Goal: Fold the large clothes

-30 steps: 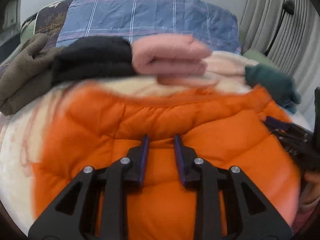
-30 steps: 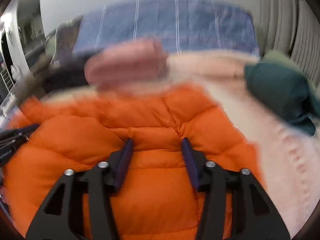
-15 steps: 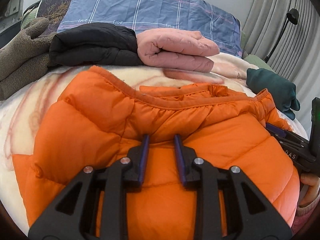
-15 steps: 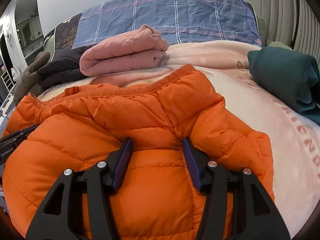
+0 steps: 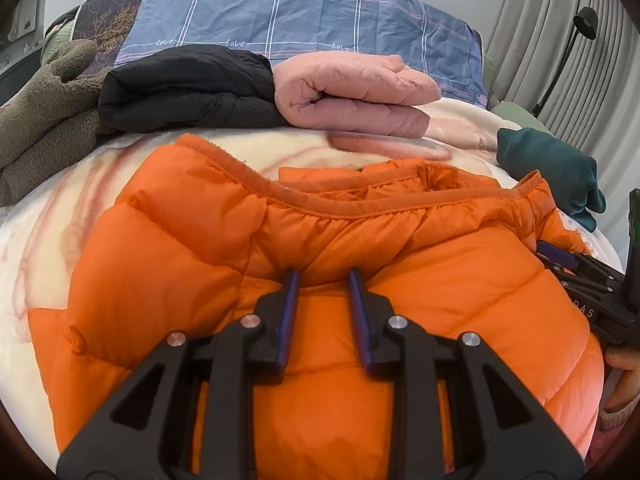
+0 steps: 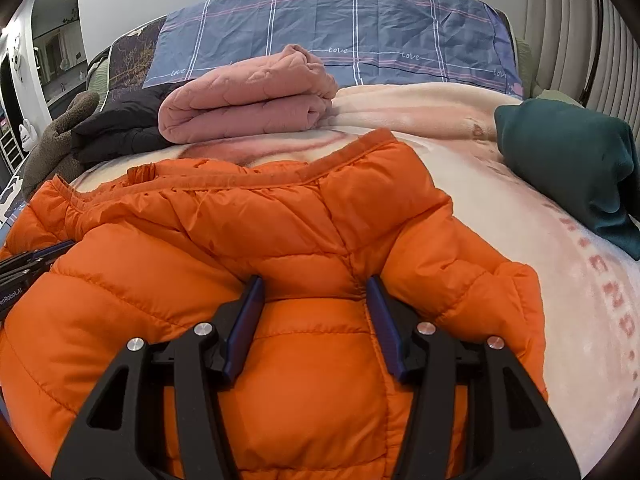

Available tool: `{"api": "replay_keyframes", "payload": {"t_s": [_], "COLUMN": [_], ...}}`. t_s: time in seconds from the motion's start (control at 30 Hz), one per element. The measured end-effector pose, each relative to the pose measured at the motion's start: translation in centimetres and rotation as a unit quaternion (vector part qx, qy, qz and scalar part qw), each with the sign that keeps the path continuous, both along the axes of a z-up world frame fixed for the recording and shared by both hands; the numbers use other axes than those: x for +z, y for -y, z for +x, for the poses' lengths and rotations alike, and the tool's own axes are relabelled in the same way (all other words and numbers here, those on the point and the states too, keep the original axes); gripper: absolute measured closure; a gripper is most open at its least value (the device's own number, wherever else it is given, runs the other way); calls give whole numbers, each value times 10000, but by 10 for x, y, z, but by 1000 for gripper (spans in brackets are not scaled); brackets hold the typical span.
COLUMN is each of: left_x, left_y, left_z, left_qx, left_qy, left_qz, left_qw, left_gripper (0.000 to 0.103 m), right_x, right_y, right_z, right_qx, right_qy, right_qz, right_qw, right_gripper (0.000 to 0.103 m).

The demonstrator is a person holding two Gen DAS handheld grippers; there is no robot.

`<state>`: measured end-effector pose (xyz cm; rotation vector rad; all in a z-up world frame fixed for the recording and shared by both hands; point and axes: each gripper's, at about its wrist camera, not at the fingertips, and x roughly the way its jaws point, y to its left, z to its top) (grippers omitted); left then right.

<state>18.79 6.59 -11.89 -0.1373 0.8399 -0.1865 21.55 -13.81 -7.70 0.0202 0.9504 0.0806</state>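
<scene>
I have my left claw (image 5: 323,276) narrowly pinching the orange jacket (image 5: 224,248), my right claw (image 6: 314,284) gripping it wider. The jacket lies on the cream blanket (image 6: 500,208); beyond it, folded pink (image 6: 248,108) and black (image 5: 188,88) clothes, plaid bedding (image 6: 360,28), curtains (image 5: 560,40).

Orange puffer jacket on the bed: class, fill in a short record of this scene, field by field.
garment: orange puffer jacket, lying on the cream blanket
left gripper: fingers pinch a fold of the jacket
right gripper: fingers set wider, jacket bulging between them
folded behind: pink garment beside black garment
unfolded: brown fleece far left, teal garment right
backdrop: blue checked pillow
</scene>
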Motion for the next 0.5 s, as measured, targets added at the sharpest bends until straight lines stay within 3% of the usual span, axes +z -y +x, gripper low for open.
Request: {"api": "replay_keyframes", "payload": {"t_s": [0.17, 0.27, 0.4, 0.5], "left_x": [10, 25, 53, 58], "left_y": [4, 7, 26, 46], "left_z": [-12, -20, -17, 1], "left_qx": [224, 182, -70, -151], "left_qy": [208, 338, 660, 618], "left_qz": [353, 330, 359, 647], "left_qw": [9989, 9987, 9971, 9959], "left_gripper": [76, 91, 91, 90], "right_x": [7, 24, 58, 53], "right_y": [5, 1, -17, -18], "right_z": [-4, -6, 2, 26], "right_qx": [39, -56, 112, -110], "right_qy": [20, 73, 350, 156], "right_qz": [81, -50, -206, -328], "right_qw": [10000, 9999, 9991, 9993], "right_gripper": [49, 49, 51, 54]}}
